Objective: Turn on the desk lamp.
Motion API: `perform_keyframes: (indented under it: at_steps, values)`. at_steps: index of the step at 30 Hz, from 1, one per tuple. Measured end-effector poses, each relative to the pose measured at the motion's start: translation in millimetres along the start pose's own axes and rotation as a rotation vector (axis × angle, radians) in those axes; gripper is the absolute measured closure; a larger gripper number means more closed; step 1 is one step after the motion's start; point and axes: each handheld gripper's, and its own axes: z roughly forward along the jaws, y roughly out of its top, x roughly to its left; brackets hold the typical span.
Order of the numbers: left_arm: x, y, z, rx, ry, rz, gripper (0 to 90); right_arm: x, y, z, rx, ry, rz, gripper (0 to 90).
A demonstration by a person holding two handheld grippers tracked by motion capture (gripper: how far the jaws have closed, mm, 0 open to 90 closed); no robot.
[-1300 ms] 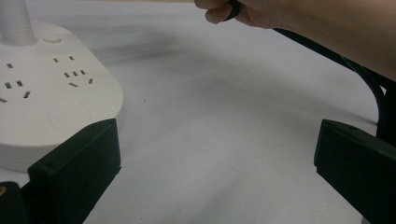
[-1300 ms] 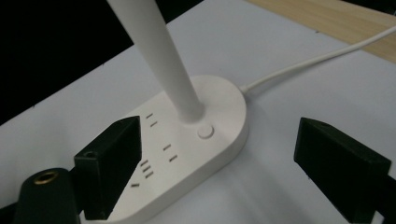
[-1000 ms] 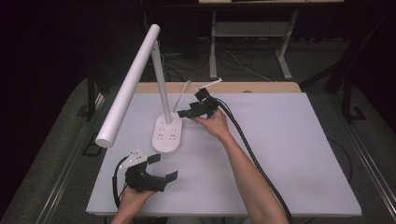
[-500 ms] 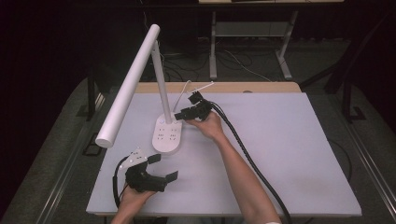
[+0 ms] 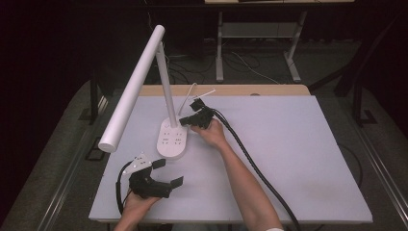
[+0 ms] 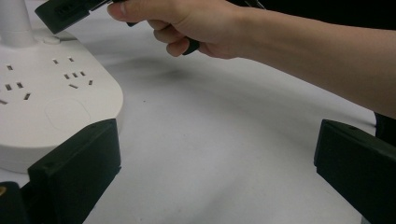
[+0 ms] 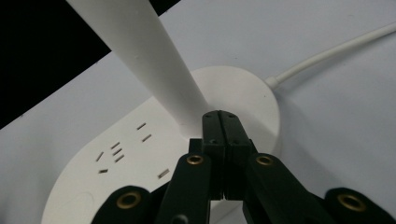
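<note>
Lamp point(image 5: 169, 137): stands left of centre on the bench point(image 5: 298, 159), base on the surface, socket holes on top.
Change: over the last second my right hand-held gripper point(image 5: 185, 121) has slid in to the base by the stem.
Right jaws: pressed together, empty.
Meaning: I judge a press on the base, perhaps its switch.
Left hand-held gripper point(image 5: 168, 173): spread, idle near the front edge.
</note>
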Motion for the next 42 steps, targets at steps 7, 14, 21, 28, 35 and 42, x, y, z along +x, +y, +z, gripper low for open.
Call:
perform_keyframes:
  at_steps: [7,14,21,28,35,42]
  values:
    - [1.0,0.2,0.0,0.003,-0.001,0.002,0.0,1.0,1.7,3.7,0.012,-0.008,-0.010,89.7]
    - [1.0,0.1,-0.2,0.004,0.000,0.003,0.0,2.0,-0.2,6.5,0.012,0.001,-0.032,90.0]
    - [0.8,0.0,-0.6,0.003,0.001,0.003,0.0,2.6,-1.1,6.7,0.008,-0.015,-0.021,90.0]
    - [2.1,-0.1,0.0,0.006,-0.001,0.004,0.0,0.7,3.4,-6.4,-0.022,0.001,-0.015,89.9]
    - [2.0,0.1,0.8,0.008,0.001,0.003,0.0,0.4,8.2,-22.9,-0.019,-0.008,-0.041,89.9]
    - [2.2,0.1,0.8,0.008,0.001,0.004,0.0,3.1,9.8,-38.5,-0.004,-0.015,-0.071,89.9]
